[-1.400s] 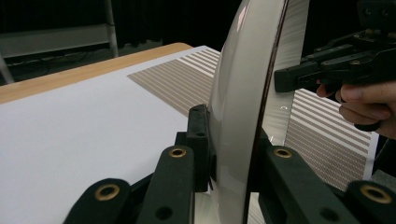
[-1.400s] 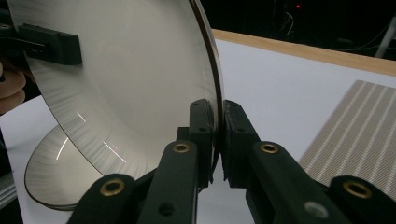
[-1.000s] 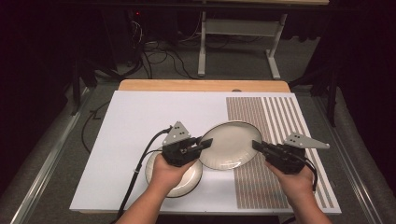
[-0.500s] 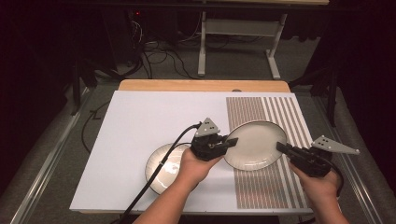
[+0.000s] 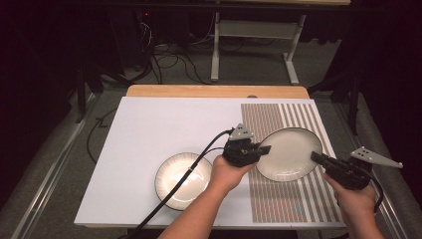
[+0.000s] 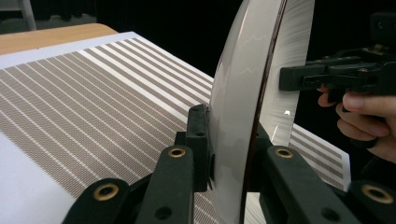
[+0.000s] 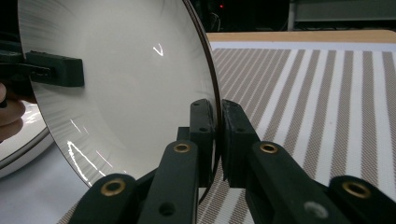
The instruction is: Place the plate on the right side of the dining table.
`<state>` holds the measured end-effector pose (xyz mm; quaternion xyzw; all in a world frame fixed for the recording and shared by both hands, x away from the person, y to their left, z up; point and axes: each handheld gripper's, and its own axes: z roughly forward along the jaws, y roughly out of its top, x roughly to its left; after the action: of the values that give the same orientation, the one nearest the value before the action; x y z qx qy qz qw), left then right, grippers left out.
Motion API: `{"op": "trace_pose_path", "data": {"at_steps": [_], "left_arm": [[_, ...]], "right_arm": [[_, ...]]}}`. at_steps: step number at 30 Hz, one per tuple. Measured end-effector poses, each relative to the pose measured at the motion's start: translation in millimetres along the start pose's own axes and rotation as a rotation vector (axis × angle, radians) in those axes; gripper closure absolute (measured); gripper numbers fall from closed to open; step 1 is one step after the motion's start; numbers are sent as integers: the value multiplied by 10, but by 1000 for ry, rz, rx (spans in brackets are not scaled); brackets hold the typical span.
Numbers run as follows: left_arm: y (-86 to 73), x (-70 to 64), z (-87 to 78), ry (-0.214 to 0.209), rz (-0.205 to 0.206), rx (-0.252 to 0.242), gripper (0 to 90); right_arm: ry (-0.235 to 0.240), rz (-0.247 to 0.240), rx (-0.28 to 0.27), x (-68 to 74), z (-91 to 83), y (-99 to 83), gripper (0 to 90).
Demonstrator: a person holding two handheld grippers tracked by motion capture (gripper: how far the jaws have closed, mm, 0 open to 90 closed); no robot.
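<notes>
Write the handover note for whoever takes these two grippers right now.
Left gripper: jaws shut on the near-left rim of the raised plate.
Right gripper: jaws shut on that plate's right rim.
The plate hangs between both over the striped mat. The second plate lies flat on the white board, apart from it.
Done: plate lifted off.
Left: probably setting it down on the mat and letting go.

Overhead light is blowing out the white table (image 5: 164,124) while everything beyond is sitting in near black; glare is streaking the plate (image 7: 130,84) around 11 o'clock, close-up jaws looking soft.
</notes>
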<state>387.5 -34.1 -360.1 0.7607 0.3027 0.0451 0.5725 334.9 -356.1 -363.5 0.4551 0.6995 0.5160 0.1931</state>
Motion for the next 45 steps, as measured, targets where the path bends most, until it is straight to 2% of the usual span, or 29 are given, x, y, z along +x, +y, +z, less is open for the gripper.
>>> {"op": "trace_pose_path", "data": {"at_steps": [12, 23, 34, 38, 41, 43, 45], "left_arm": [[-76, 41, 334, 4, -56, 36, 768], [-176, 97, 476, 21, -85, 60, 751], [-224, 160, 569, 45, -117, 87, 730], [-215, 172, 601, 65, -127, 98, 713], [-201, 165, 621, 118, -110, 103, 687], [-184, 175, 607, 128, -112, 93, 635], [-150, 161, 569, 151, -91, 80, 574]], "right_arm": [[-45, 42, 32, -236, -19, -116, 863], [-72, 55, 61, -294, 30, -190, 865], [-99, 39, 68, -311, 72, -214, 866], [-107, 34, 68, -313, 88, -216, 865], [-108, 36, 68, -314, 92, -216, 867], [-109, 35, 65, -310, 98, -214, 867], [-124, 40, 74, -307, 113, -212, 863]]}}
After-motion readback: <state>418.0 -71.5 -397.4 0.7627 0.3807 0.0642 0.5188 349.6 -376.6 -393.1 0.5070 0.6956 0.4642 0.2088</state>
